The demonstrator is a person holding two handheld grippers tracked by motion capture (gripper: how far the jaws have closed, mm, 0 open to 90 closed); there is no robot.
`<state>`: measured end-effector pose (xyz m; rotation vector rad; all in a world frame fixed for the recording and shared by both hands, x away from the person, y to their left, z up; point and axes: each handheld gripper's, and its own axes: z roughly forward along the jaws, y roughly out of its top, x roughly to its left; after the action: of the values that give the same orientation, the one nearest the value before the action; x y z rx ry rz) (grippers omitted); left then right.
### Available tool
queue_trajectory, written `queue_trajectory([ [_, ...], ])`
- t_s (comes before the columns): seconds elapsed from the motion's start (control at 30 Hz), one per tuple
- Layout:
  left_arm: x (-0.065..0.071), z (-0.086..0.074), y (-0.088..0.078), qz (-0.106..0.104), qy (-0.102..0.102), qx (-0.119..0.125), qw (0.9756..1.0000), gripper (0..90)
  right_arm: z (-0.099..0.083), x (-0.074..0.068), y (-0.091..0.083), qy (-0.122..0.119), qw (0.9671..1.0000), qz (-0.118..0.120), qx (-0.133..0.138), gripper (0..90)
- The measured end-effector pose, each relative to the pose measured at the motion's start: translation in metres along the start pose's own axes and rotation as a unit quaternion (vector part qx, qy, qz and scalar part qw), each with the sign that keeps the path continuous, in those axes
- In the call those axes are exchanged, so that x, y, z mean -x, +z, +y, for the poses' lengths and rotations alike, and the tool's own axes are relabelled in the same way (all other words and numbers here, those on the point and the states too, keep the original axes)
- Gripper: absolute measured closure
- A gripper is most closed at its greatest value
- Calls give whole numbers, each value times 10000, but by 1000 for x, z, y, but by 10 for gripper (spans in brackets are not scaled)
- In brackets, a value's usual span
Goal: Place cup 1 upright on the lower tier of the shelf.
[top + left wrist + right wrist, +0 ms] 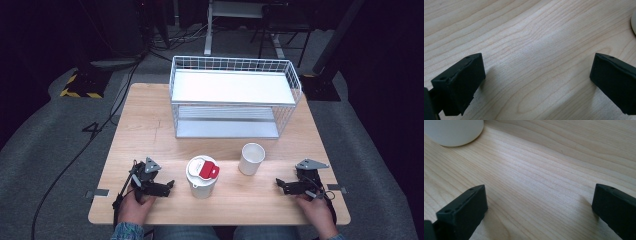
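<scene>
Here, 2 cups (pixel 202 178) between wide-open left hand-held gripper (pixel 167 186); right hand-held gripper (pixel 281 184) likewise

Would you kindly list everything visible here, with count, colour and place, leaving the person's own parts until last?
Table: one, light wood, centre of the high view.
Wire rack: one, white, two shelves, far half of the table.
Lidded cup: one, white with a red and white lid, near middle, beside the left gripper.
Open cup: one, white, no lid, upright, right of the lidded cup.
Cable: one, black, on the grey floor at left.
Left gripper: one, black, jaws wide apart, low over the near left table.
Right gripper: one, black, jaws wide apart, near right.
Hands: two, holding the grippers at the near edge.
</scene>
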<state>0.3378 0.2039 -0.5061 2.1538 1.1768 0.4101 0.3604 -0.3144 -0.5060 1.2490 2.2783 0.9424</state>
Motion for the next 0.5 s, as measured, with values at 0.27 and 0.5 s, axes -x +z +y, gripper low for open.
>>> queue_trajectory([
  [0.27,0,0,0,3,2,1,10000,6,-1,3,-5,-26,10000,48,-46,55],
  [0.5,0,0,0,1,0,-1,10000,6,5,0,-16,-84,9996,190,191,45],
])
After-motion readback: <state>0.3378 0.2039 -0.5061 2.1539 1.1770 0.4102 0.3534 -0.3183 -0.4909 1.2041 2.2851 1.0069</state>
